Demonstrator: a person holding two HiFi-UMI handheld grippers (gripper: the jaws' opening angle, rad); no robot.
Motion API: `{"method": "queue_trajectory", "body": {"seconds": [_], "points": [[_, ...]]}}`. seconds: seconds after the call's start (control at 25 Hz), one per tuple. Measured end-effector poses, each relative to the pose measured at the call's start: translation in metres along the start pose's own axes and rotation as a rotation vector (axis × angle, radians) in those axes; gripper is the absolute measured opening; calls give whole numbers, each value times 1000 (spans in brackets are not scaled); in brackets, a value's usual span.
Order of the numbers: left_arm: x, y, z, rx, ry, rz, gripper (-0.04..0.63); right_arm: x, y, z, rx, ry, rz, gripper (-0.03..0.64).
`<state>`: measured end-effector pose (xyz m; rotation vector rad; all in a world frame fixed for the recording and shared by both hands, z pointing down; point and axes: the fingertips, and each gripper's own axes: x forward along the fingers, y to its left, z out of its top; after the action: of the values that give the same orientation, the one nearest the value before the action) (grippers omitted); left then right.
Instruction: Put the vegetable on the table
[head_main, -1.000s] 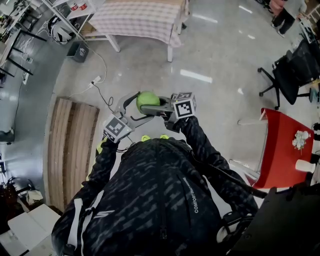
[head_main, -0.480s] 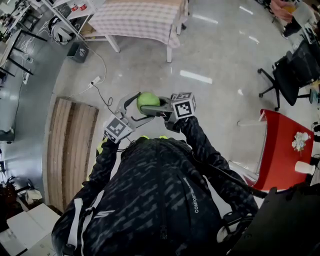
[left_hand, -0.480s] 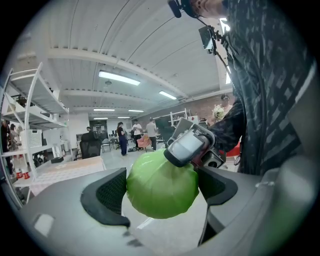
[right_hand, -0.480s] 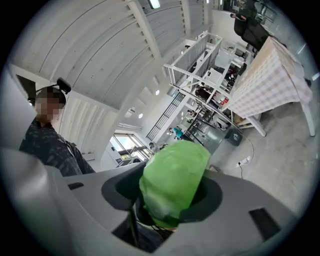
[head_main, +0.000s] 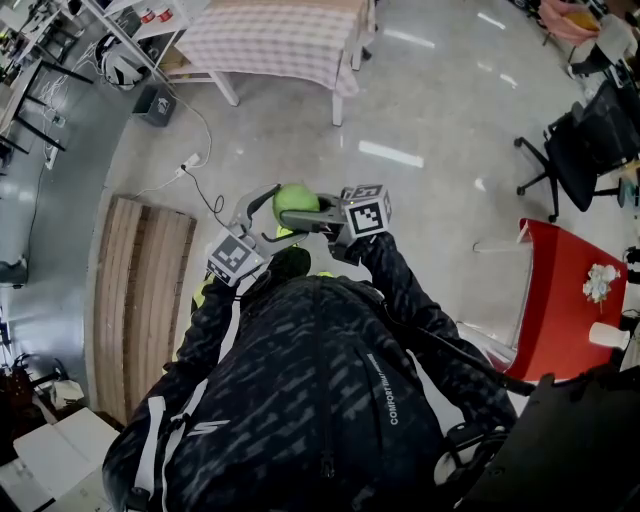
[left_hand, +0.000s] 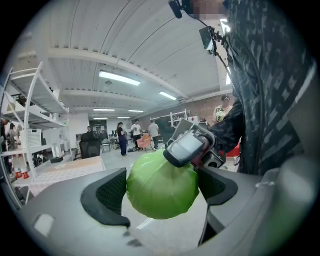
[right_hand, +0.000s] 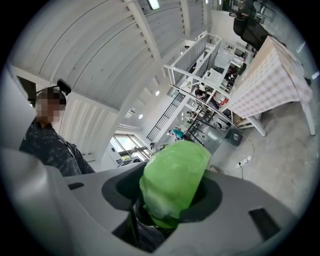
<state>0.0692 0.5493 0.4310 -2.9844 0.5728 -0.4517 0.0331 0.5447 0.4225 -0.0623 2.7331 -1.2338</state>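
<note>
Table (head_main: 285, 40) with a checked cloth stands well apart across the floor (head_main: 430, 110). Person's dark jacket (head_main: 320, 390) fills the lower head view. Green cabbage (head_main: 293, 198) is in the air at chest front, not on the table. Left gripper (left_hand: 161, 186) pads pinch its sides; right gripper (right_hand: 169, 196) jaws clamp it too.

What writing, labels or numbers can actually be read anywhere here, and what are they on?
"COMFORT": on the person's dark jacket; the small word after it is too blurred.
Marker cube: black-and-white pattern, no words.
Everything else: too small to read.
</note>
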Motion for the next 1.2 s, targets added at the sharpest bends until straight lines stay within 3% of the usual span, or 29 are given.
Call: {"method": "queue_trajectory", "body": {"seconds": [0.68, 1.2], "points": [[11, 58, -15, -24, -33, -33, 426, 20, -47, 35, 19, 6, -51, 178], [12, 152, -28, -35, -47, -69, 426, 64, -113, 92, 25, -8, -79, 175]]}}
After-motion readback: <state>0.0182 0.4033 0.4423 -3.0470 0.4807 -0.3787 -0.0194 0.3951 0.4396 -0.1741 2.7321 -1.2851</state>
